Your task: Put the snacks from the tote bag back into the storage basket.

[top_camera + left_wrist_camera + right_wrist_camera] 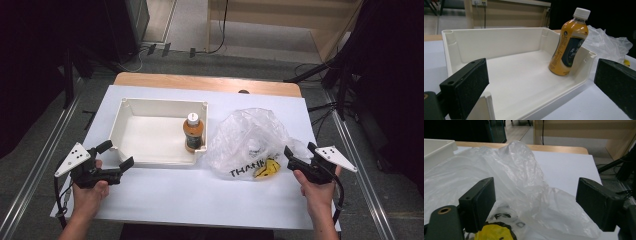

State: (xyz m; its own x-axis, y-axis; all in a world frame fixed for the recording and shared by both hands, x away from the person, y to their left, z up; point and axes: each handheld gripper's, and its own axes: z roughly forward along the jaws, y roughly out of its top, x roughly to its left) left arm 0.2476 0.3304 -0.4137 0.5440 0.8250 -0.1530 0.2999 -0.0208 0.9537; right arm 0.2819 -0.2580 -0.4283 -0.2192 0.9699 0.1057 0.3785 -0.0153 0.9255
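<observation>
**Plastic bag and bottle: handling notes**

Plastic bag [250,142] lying crumpled on the white table [200,195], just right of the white tray [131,105], touching or nearly touching its right wall. Looking thin, light and limp: likely collapsing under any pinch, sliding on the smooth surface, tearing if snagged. Showing black lettering and a yellow print [266,169] at its near edge. Best taken at a bunched fold near the right side, gathering several layers for a firmer hold.

Right gripper [301,156] hovering at the bag's right edge, jaws spread wide, film sitting between them in the right gripper view [524,185], pinching nothing yet.

Left gripper [116,154] resting at the tray's near left corner, jaws also spread, holding nothing.

Orange drink bottle [570,41] standing upright in the tray's right near corner, white cap on; probably rigid, fairly heavy, slick on the label, best gripped around the middle.
</observation>
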